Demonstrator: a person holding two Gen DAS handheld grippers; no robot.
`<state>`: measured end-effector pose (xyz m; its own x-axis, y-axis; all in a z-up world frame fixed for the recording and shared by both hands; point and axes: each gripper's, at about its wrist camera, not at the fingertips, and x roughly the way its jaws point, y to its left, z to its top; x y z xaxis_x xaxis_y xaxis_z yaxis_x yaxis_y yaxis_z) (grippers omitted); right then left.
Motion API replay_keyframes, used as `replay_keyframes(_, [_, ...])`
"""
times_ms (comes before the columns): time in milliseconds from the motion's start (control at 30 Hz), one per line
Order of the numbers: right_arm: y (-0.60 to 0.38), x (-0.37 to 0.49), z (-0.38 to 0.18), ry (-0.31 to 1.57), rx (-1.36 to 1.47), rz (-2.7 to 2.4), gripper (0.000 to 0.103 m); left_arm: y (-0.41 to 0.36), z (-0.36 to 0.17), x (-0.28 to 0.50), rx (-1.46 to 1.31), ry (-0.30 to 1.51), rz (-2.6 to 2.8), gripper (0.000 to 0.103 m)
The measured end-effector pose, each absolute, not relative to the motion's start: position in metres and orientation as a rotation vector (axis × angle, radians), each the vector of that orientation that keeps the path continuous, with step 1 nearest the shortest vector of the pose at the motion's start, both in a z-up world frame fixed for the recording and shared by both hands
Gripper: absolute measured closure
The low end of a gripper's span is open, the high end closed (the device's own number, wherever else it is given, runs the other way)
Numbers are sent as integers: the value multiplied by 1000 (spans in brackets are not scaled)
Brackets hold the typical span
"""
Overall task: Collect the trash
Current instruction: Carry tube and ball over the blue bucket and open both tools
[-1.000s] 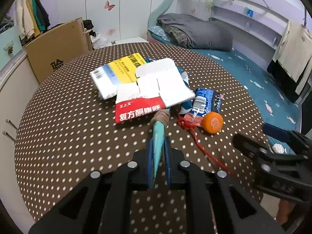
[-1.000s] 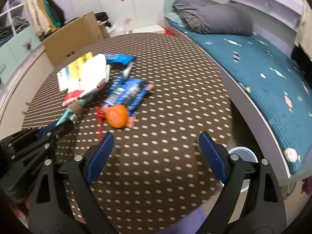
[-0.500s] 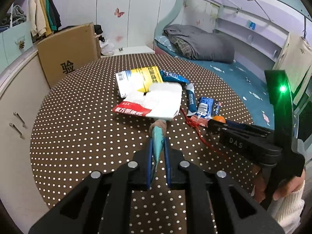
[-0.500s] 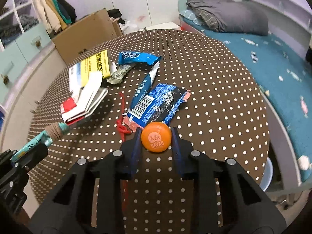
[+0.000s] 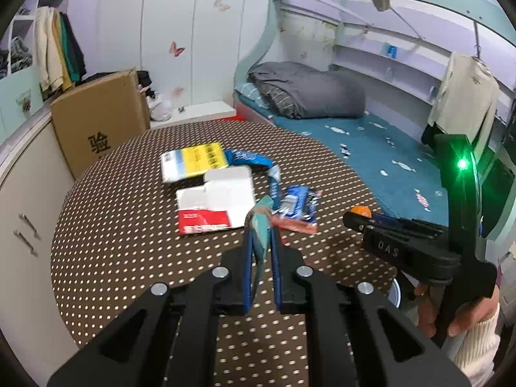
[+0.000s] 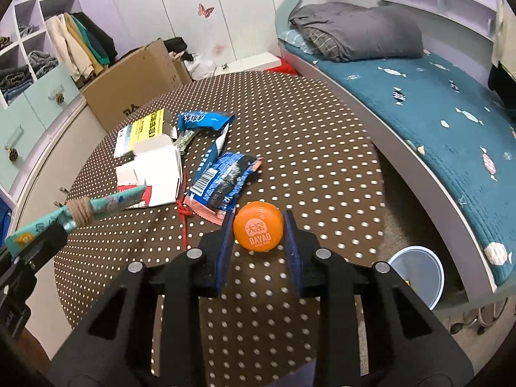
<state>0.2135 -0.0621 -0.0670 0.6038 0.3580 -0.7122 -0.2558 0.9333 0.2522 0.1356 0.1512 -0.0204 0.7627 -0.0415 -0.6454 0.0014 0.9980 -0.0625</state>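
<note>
Both hands loaded above the polka-dot table (image 6: 322, 148): the right gripper (image 6: 258, 235) is clamped on an orange bottle cap (image 6: 258, 230), its jaws having just closed in from wide; the left gripper (image 5: 260, 251), nearly shut, pinches a teal rolled wrapper bound with twine (image 5: 259, 225); carry each level to the pale bin (image 6: 419, 274) on the floor by the bed, grip firm, clearing the blue snack wrapper (image 6: 222, 180) left behind.

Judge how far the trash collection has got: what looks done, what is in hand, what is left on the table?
Done: nothing visibly binned yet.
In hand: the left claw grips a teal wrapper; the right claw grips an orange cap.
Left on the table: blue wrappers, a white box, a yellow pack, red string.
</note>
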Motion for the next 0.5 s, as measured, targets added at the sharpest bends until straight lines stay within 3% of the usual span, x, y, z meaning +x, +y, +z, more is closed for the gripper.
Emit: replay_keyframes(500, [-138, 181, -43, 782, 190, 234, 73, 76, -13, 155, 15, 698, -161, 93])
